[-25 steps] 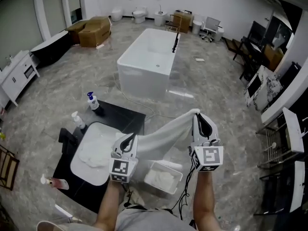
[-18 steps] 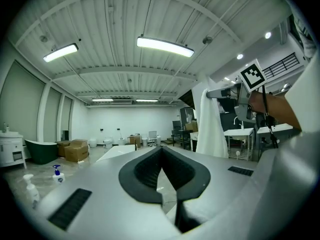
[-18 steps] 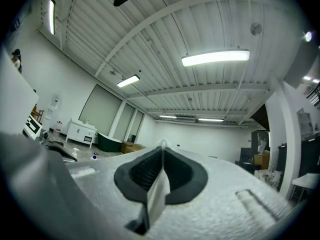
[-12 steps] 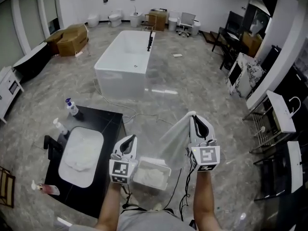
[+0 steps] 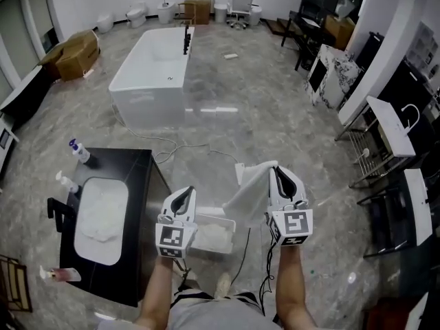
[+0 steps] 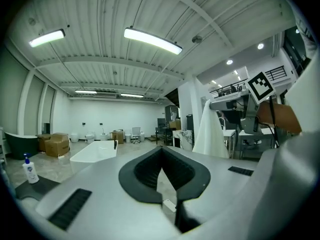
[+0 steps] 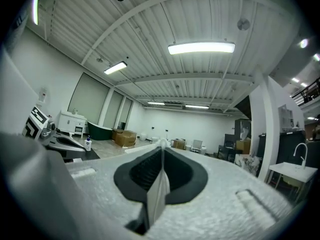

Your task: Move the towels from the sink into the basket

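A white towel (image 5: 246, 192) hangs from my right gripper (image 5: 276, 170), which is shut on its top edge; in the right gripper view a thin fold of the towel (image 7: 159, 189) shows between the jaws of that gripper (image 7: 161, 146). My left gripper (image 5: 184, 193) is beside it, shut with nothing in it (image 6: 161, 148); the hanging towel (image 6: 210, 129) is at its right. The white basket (image 5: 218, 217) stands on the floor below and between the grippers, with a towel (image 5: 212, 236) inside. Another white towel (image 5: 100, 215) lies in the sink (image 5: 122, 184) at the left.
The sink sits in a black counter (image 5: 148, 177) with two pump bottles (image 5: 79, 150) and a black faucet (image 5: 58, 208). A white bathtub (image 5: 155, 67) stands beyond. A cable (image 5: 240, 253) runs across the floor by the basket. Racks and a washbasin (image 5: 385, 136) line the right side.
Both grippers and the view have swung right, away from the sink. The towel, earlier stretched towards the left gripper, now hangs narrow from the right gripper beside the basket.
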